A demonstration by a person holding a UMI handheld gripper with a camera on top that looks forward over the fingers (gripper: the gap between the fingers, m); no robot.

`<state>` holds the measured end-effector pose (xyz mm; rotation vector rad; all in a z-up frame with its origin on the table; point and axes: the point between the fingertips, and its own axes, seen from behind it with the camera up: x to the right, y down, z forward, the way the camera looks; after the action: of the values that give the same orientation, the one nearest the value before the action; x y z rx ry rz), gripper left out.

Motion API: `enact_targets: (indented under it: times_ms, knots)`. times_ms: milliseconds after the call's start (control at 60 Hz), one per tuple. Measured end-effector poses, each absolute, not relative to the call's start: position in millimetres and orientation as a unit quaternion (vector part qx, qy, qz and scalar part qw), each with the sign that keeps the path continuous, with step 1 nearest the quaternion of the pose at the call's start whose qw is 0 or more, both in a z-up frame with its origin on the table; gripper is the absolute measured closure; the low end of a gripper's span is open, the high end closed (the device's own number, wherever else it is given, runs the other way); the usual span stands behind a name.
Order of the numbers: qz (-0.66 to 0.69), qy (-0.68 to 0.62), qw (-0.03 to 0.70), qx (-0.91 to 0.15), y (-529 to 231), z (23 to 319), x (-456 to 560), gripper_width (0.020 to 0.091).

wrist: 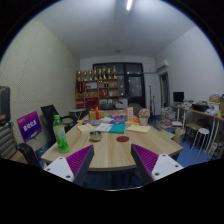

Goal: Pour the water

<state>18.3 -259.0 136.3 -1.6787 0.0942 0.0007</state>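
My gripper is open, its two purple-padded fingers spread wide over the near end of a long wooden table, with nothing between them. A green bottle stands upright near the table's left edge, well beyond the left finger. A small dark cup or bowl sits near the middle of the table, ahead of the fingers. A flat red disc lies on the table just right of it.
Papers and small items clutter the table's far half. Chairs stand along both sides. A purple sign stands at the left. Shelves with trophies line the back wall. A desk with equipment is at the right.
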Motion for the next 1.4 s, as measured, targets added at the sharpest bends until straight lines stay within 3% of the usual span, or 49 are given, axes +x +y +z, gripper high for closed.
enact_targets:
  times_ms: [200,467,667,967,1033,1233,1250,1300,1400]
  knots:
    - [0.017,0.010,0.686,-0.727,-244.2,155.1,-15.4,0.0268]
    - [0.087,-0.052,0.697,-0.710,-171.1,168.1,-157.1,0.0268]
    - [0.087,-0.056,0.688,-0.718,-86.9,151.0,-242.7,0.0269]
    - [0.049,-0.047,0.688,-0.723,5.0,120.4,-261.2,0.0271]
    - [0.030,-0.040,0.685,-0.727,18.4,113.6,-255.5,0.0579]
    - [0.023,-0.049,0.704,-0.708,27.3,116.8,-255.9,0.0612]
    - [0.027,-0.055,0.703,-0.709,28.4,117.0,-258.0,0.0651]
    - [0.048,-0.061,0.696,-0.714,32.6,117.6,-265.9,0.0653]
    - [0.129,-0.033,0.689,-0.712,44.4,147.0,-275.8,0.0651]
